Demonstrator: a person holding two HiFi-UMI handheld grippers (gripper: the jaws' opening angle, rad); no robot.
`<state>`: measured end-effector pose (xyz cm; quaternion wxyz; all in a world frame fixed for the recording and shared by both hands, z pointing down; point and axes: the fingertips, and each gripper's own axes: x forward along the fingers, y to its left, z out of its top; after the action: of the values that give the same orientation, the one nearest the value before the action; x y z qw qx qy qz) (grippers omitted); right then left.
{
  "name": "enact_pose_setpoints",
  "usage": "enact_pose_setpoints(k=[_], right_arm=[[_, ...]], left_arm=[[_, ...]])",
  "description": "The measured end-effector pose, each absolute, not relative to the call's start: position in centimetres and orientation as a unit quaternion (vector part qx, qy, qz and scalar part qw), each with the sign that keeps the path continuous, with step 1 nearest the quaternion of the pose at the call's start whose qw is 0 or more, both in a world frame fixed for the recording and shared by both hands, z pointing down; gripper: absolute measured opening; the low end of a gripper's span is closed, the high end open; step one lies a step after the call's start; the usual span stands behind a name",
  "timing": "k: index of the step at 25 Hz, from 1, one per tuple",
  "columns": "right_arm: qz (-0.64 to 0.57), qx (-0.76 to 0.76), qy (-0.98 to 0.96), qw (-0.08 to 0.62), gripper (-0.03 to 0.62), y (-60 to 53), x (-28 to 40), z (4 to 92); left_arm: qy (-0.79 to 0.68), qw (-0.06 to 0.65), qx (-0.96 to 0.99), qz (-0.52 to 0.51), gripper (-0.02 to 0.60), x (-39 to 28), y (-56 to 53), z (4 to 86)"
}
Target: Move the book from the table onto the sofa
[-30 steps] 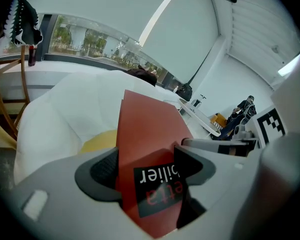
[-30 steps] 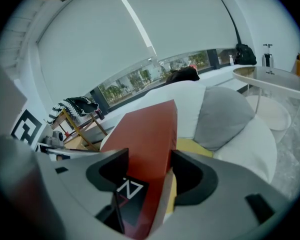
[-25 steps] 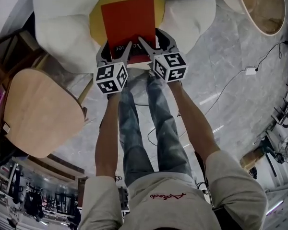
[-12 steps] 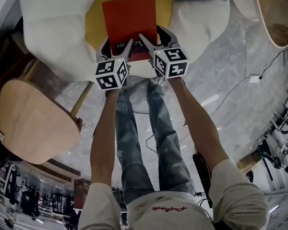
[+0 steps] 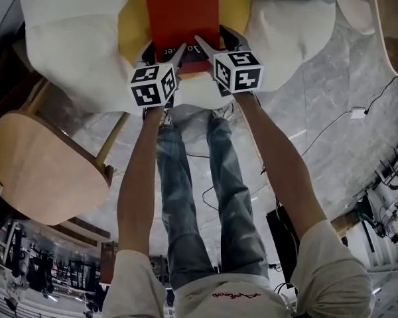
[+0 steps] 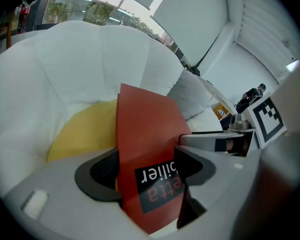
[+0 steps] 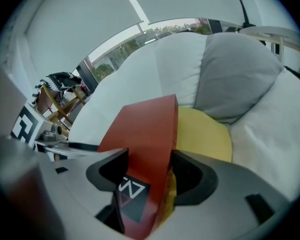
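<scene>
Head view: the left gripper (image 5: 164, 52) and right gripper (image 5: 213, 42) hold a red book (image 5: 182, 15) over the white sofa's (image 5: 73, 38) yellow cushion (image 5: 134, 38).

Left gripper view: the jaws pinch the book at its black label, which reads "ilier" and "eta" upside down.

Right gripper view: the jaws clamp the cover at a black angular logo.

**Red book, white sofa**

The book (image 5: 182, 13) is red-orange with a black label (image 6: 157, 181). The sofa (image 5: 73, 38) is white, its seat (image 5: 134, 28) yellow, its cushion (image 7: 237, 79) grey. The grey left gripper (image 5: 164, 50) and right gripper (image 5: 217, 42) bear black-and-white patterned cubes (image 5: 152, 85). The floor (image 5: 318, 111) is grey marble.
</scene>
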<state>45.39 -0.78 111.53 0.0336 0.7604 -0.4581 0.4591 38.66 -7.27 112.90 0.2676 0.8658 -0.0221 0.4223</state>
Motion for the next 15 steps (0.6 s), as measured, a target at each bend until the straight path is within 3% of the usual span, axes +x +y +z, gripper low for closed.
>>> enact_pose_setpoints(k=[15], right_arm=[[0.478,0.739,-0.470,0.063,0.268,-1.3,45.3,113.5]], left_arm=[[0.006,0.273,0.838,0.473,0.342,38.3,-7.0,115.4]])
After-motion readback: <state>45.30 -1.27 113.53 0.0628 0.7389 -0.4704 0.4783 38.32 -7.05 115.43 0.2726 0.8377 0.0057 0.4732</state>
